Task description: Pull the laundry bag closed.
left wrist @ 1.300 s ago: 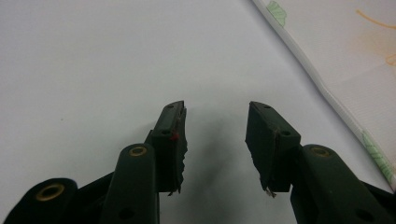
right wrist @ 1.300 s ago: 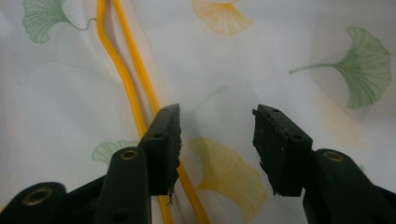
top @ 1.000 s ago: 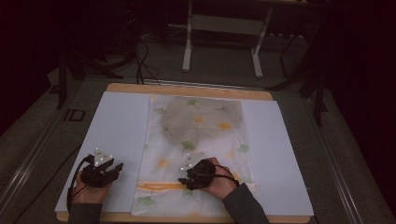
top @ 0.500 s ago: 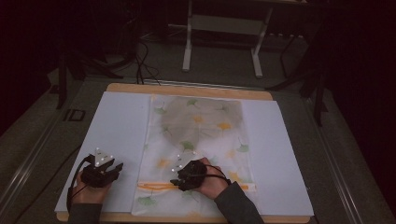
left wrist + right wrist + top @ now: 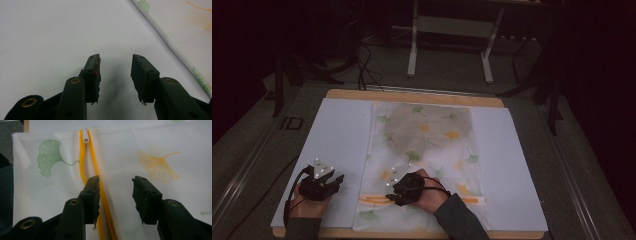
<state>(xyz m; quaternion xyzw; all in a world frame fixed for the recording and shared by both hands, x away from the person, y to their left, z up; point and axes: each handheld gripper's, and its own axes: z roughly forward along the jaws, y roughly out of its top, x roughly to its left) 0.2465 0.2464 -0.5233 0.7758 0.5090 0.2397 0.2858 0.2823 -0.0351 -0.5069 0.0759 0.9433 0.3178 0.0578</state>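
Dark room behind — metal stand legs point(image 5: 449, 47) and cables on grey floor; wooden table point(image 5: 412, 95) covered by a white sheet point(image 5: 339, 135). Leaf-printed mesh bag point(image 5: 427, 135) lies flat along the sheet's middle, its orange zipper point(image 5: 96, 173) by the near edge, white pull point(image 5: 85, 135) visible. Left gripper point(image 5: 115, 75) over bare sheet near the near-left corner, jaws apart, empty; right gripper point(image 5: 115, 195) over the zipper — jaws apart.

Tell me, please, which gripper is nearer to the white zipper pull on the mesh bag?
Right. The right gripper hovers open over the bag's orange zipper, the white zipper pull just ahead. The left gripper sits off the bag on white paper.
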